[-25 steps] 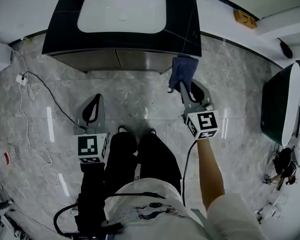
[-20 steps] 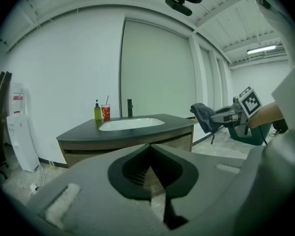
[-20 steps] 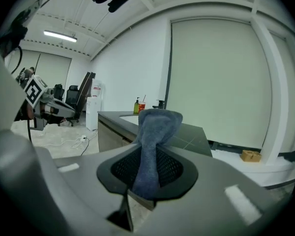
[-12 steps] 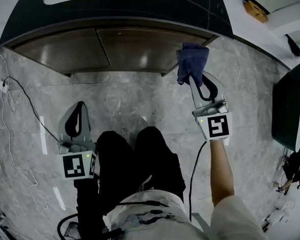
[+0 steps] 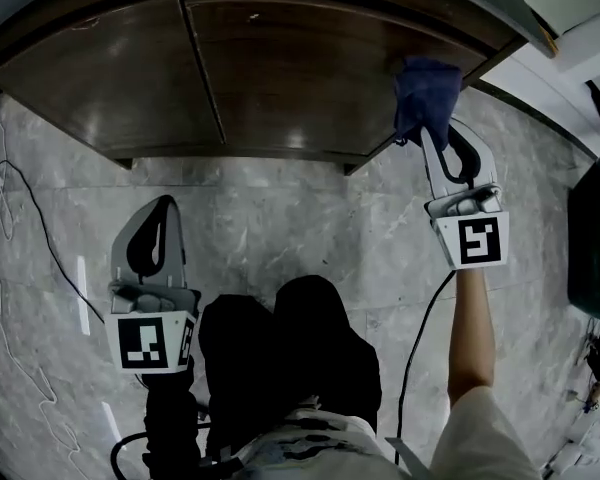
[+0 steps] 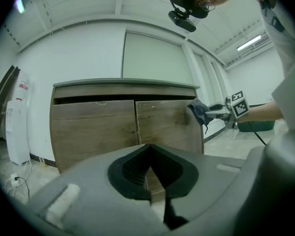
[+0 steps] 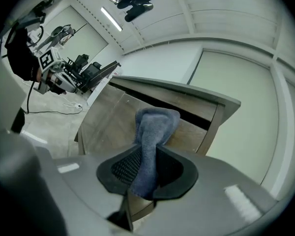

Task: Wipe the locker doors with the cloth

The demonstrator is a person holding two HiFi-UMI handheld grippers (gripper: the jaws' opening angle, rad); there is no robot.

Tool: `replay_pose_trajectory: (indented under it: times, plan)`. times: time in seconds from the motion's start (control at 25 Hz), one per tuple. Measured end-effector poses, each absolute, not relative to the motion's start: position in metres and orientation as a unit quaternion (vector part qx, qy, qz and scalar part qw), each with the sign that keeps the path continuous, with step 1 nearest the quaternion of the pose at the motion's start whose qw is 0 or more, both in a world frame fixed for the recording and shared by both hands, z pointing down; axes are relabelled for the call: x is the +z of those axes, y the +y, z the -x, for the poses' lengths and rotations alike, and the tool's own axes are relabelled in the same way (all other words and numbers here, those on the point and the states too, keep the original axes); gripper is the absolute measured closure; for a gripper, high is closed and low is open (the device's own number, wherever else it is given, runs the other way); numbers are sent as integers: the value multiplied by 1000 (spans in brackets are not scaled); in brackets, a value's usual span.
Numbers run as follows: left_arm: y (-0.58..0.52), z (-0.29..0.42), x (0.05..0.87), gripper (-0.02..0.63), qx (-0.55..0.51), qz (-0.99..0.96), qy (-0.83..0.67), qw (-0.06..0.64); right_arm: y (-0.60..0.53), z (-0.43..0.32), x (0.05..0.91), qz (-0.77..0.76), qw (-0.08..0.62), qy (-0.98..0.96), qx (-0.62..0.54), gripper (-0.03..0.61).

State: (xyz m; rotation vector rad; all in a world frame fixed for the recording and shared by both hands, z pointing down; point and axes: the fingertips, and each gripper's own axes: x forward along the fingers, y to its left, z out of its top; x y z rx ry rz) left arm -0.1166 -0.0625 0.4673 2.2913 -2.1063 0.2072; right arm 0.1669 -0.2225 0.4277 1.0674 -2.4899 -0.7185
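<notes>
Looking down on two closed wooden locker doors set side by side across the top of the head view, the left door [image 5: 100,78] and the right door [image 5: 290,68], under a countertop [image 6: 123,84]. At the upper right of that frame, gripping the blue cloth [image 5: 427,88] in the right gripper [image 5: 427,140], with the jaws clenched on the lower part of the fabric and the rest bunched up past the fingertips. In the right gripper view, squeezed from both sides as a strip running up between the two dark pads at centre frame. Placed at the upper right corner of the right door, against it or just in front of it; cannot tell whether touching. Seen from the left gripper view at the same spot, right of centre, at that door's right edge. At the lower left of the head view, holding the left gripper [image 5: 162,206] over the grey marble floor [image 5: 280,218], well apart from the doors, with the jaws closed together and nothing between them. At bottom centre, between the two grippers, dark-trousered legs [image 5: 280,358].
</notes>
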Motion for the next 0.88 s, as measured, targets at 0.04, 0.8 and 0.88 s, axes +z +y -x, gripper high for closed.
replay_pose_trajectory:
  times: [0.04,0.8,0.88]
  plan:
    - [-65,114,475,611,66,-735,-674,8,-225,-169,435,-378,166,-874,-258,500]
    - [-92,73,466,611,58,-742,-667,-36,-288,-179,441,-369,194,-829,-372,500]
    - [-87,75,479,611,60,-740,-669,-25,-288,-176,469,-367,211,-829,-366,502]
